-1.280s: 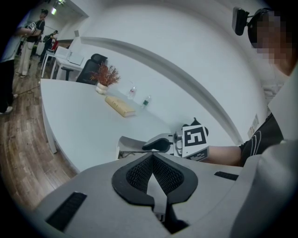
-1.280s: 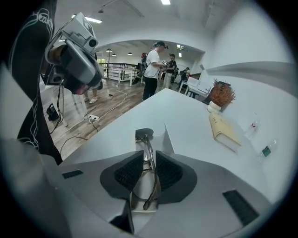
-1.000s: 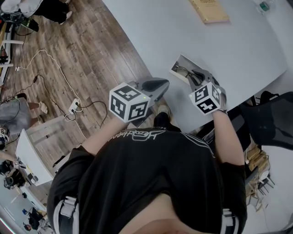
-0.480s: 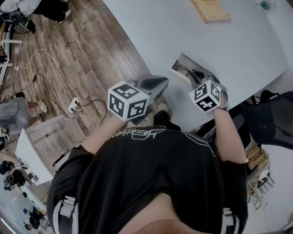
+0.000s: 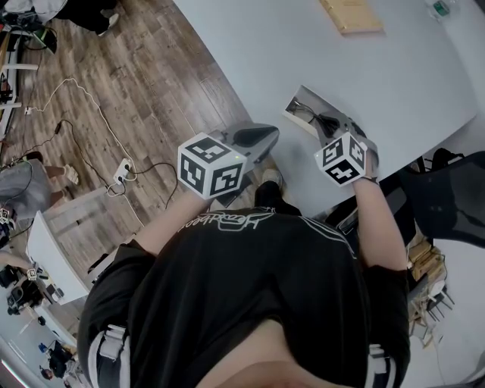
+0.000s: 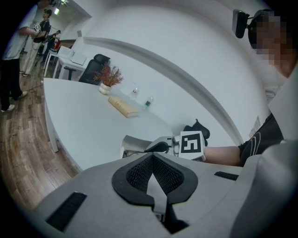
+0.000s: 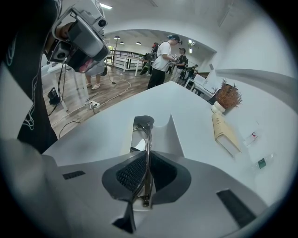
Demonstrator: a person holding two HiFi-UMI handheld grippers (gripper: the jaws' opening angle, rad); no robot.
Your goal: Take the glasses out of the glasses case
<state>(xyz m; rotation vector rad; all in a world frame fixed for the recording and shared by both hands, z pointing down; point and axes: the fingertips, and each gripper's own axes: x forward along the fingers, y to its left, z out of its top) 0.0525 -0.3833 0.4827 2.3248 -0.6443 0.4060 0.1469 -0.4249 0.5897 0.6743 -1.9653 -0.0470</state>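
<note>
An open grey glasses case (image 5: 300, 101) lies near the table's near edge. In the right gripper view the case (image 7: 174, 135) stands just beyond the jaws. The dark-rimmed glasses (image 5: 308, 117) rest in it. My right gripper (image 5: 328, 126) is at the case and is shut on a thin metal temple arm of the glasses (image 7: 147, 139), which runs between its pads. My left gripper (image 5: 260, 137) hovers off the table's edge, left of the case. Its jaws (image 6: 152, 159) are shut with nothing between them.
A tan wooden block (image 5: 349, 15) lies far back on the white table (image 5: 394, 83), with a small bottle (image 5: 438, 10) and a dried plant (image 7: 228, 96) beyond. A black chair (image 5: 447, 198) stands at the right. Cables (image 5: 114, 173) cross the wooden floor. People (image 7: 164, 59) stand far off.
The right gripper has turned slightly at the case while holding on to the glasses. The left gripper has barely moved.
</note>
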